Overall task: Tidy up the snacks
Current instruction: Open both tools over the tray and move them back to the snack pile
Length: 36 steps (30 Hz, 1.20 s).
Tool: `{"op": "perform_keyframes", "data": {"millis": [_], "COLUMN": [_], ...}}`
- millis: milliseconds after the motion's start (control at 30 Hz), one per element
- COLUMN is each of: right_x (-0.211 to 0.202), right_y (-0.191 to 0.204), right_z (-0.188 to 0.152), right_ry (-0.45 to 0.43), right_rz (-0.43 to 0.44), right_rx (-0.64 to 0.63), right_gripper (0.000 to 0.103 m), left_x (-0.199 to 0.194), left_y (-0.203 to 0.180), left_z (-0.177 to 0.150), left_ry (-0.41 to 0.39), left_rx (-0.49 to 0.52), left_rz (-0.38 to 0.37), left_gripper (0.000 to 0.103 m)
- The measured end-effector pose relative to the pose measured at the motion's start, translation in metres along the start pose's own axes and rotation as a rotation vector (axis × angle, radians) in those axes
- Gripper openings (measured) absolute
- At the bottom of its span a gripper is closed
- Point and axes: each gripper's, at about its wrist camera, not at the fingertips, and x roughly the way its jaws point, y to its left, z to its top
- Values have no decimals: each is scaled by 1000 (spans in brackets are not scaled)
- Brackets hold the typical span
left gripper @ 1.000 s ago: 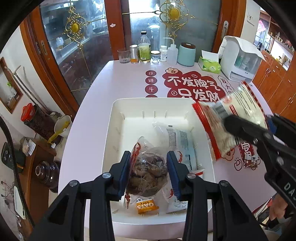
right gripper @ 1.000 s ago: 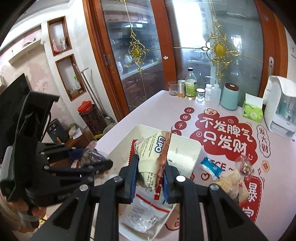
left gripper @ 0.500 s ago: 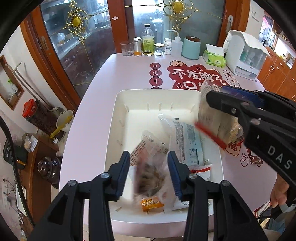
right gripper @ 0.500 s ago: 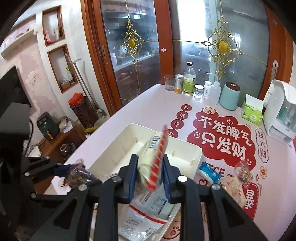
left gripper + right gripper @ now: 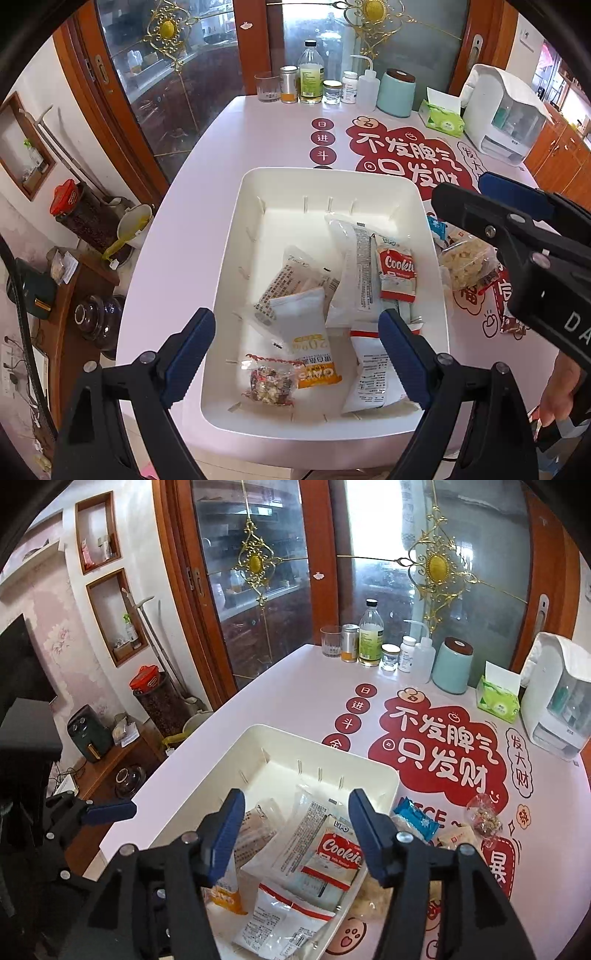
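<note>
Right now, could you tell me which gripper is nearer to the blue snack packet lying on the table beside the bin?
Right. The right gripper hangs open right beside the blue snack packet; the left gripper is over the white bin's near end.

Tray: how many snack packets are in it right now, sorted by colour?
Red-and-white packets: 2
Clear packets with black print: 2
White-and-orange packet: 1
Clear packet of mixed nuts: 1
Total: 6 visible in the tray; anything buried underneath cannot be seen.

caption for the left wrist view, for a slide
Open left tool above the white bin of snack packets, Cookies pack inside.
</note>
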Motion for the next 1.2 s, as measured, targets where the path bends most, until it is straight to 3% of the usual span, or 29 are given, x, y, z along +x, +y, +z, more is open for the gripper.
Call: {"op": "perform_keyframes", "data": {"millis": [833, 1200], "right_x": [-22, -39], "right_y": [-23, -61], "right_z": [-22, -48], "right_ry": [-2, 2], "right_rz": [-11, -43], "right_rx": [61, 142], "right_gripper": [59, 59], "left_x": [-8, -8], "left_y": [-34, -78], "left_z": [-6, -5], "left_ry": [3, 15], "left_rx": [69, 155], "left_rz": [-7, -22], "left_gripper": [89, 89]}}
